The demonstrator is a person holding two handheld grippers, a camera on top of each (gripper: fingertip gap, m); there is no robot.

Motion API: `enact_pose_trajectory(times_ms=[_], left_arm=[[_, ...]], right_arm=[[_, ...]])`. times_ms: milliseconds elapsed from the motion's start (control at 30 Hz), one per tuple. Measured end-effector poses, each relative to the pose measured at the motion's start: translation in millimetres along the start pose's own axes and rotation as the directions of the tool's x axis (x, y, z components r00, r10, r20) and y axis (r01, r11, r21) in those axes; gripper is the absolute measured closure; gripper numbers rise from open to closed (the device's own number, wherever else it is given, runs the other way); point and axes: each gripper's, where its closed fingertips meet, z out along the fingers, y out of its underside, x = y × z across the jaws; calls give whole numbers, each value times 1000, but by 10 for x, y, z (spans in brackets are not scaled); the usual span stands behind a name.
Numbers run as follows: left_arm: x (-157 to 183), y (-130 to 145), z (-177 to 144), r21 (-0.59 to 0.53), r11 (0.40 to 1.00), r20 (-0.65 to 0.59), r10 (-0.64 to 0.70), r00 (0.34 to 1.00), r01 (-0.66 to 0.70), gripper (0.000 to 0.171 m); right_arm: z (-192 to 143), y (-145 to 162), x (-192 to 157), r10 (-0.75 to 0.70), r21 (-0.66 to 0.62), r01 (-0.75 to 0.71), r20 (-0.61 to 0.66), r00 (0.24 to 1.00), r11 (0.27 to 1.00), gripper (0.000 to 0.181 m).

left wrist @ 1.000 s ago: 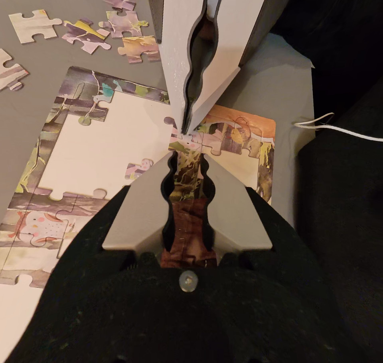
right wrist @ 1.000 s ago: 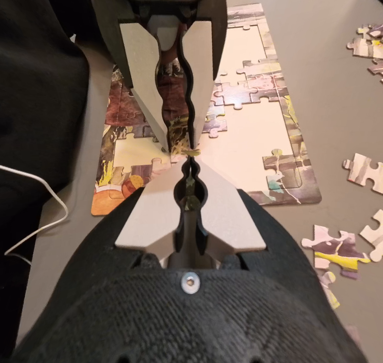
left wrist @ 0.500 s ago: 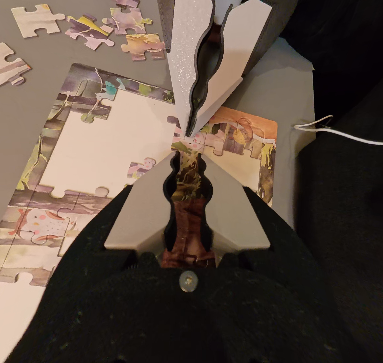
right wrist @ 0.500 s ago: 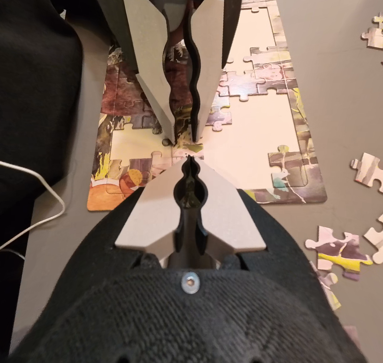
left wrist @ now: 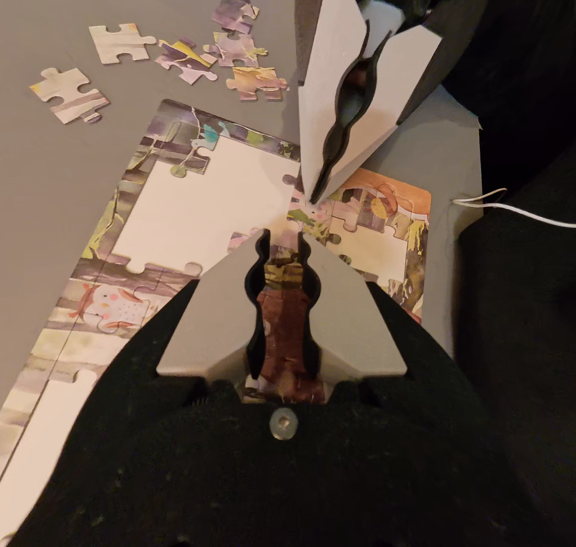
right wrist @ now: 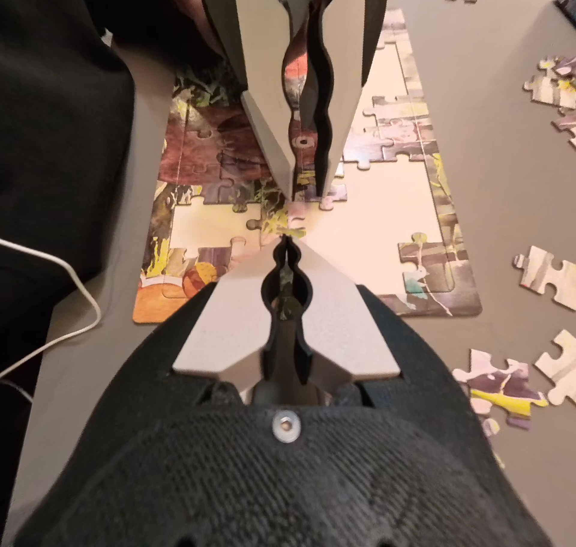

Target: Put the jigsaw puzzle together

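Note:
The jigsaw puzzle lies in its tray (left wrist: 202, 214) on a grey table, with the border and several inner pieces in place and large cream gaps (right wrist: 389, 214). My left gripper (left wrist: 283, 233) is open by a narrow gap, empty, low over the brown and green part. It enters the right wrist view from the top (right wrist: 306, 194). My right gripper (right wrist: 285, 239) is shut, its tips touching a pink and green piece (left wrist: 307, 217) in the middle of the puzzle (right wrist: 294, 220). It shows from above in the left wrist view (left wrist: 314, 200). The two grippers face each other, tips a short way apart.
Several loose pieces (left wrist: 187, 61) lie on the table beyond the tray's far end, and more lie beside it (right wrist: 551, 279) (right wrist: 498, 388). A white cable (left wrist: 514, 210) runs over black fabric (right wrist: 46, 157) along the table's edge.
The two grippers have drawn a little apart; the left one has pulled back from the right one's tips. The right gripper stays shut on the same spot of the puzzle.

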Motion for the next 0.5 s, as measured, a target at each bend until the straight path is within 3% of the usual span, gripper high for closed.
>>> enact_pose_trajectory(times_ms=[100,200,300,500], left_arm=[[-20,-10,-16,10,1000,8,6,1000,-6,157],[-50,-14,-32,20,1000,18,7,1000,-7,157],[-113,-15,-66,33,999,39,1,999,-2,159],[-332,-27,-250,94,992,64,-94,994,88,171]], right_arm=[[-19,38,72,21,-14,-21,-30,999,1000,181],[-111,52,305,22,-8,-24,-168,986,1000,181],[-332,25,580,64,54,-49,-317,946,997,181],[-796,103,948,182,174,-109,-486,855,979,181]])
